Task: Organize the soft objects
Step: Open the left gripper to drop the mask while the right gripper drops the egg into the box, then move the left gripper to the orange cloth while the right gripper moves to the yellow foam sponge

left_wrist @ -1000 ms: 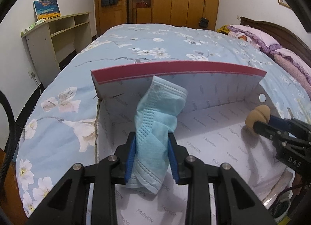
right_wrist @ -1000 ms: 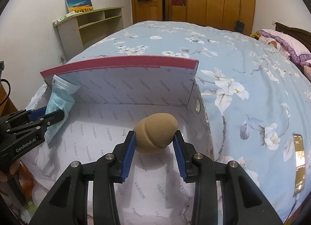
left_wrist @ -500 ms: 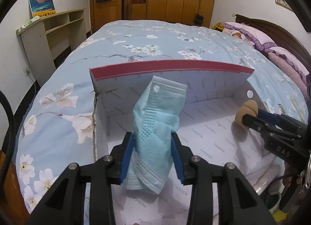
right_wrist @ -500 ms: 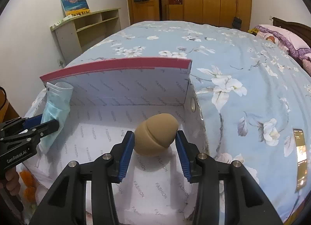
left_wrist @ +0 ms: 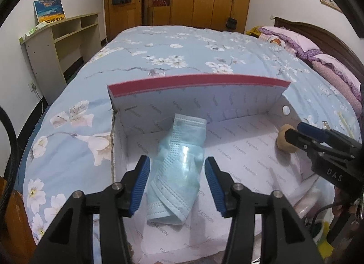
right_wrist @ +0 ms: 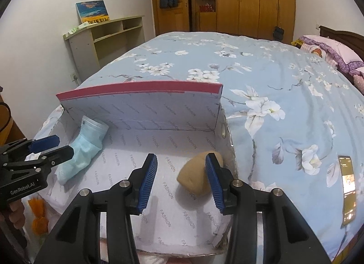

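Jaws of your left gripper (left_wrist: 177, 183) have just been opening and stand wide, the blue face mask (left_wrist: 176, 168) lying loose between them on the floor of the box (left_wrist: 195, 102), propped on its far wall. Drag a pad across it as you back out and the mask could snag and ride out.

From the right wrist, your right gripper (right_wrist: 181, 179) has just been opening and stands half apart; the tan makeup sponge (right_wrist: 197, 176) sits just left of the right pad, perhaps touching it. Nudged, it may roll.

Count: one mask, one sponge, one box, two grippers, one phone (right_wrist: 347, 186) on the bed (right_wrist: 261, 63).
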### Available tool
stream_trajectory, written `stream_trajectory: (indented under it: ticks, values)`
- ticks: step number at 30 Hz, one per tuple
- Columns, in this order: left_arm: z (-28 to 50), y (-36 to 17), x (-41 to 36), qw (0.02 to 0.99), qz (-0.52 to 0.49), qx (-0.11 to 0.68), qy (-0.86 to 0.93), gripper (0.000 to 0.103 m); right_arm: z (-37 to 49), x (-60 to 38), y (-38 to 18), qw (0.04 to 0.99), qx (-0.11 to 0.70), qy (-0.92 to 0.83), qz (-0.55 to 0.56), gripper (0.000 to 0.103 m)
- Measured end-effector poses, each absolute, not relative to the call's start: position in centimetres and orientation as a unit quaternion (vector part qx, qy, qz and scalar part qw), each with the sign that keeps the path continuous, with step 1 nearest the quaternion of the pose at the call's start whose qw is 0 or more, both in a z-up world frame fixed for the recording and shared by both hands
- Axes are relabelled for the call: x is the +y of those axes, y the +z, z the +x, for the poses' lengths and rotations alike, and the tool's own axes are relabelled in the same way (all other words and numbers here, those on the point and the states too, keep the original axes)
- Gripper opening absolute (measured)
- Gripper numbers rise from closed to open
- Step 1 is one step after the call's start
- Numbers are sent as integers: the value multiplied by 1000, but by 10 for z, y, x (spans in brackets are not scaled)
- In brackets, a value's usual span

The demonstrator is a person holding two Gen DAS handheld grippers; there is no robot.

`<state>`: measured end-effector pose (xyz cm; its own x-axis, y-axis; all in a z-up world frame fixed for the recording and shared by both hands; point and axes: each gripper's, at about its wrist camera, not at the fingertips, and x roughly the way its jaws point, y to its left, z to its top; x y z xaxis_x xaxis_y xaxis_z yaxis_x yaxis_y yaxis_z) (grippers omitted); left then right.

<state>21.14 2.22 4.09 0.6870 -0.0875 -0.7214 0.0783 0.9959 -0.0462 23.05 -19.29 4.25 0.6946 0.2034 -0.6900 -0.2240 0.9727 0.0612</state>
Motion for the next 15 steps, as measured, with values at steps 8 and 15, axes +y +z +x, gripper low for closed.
stream_trajectory:
  ticks: [8,15]
  values:
    - [193,61,25,925,-3,378,-36,53,219,-197,60,927,356,117,-11,45]
    - [173,70,27,924,-6,381,-38,53,201,-199,71,928,352,120,-18,45]
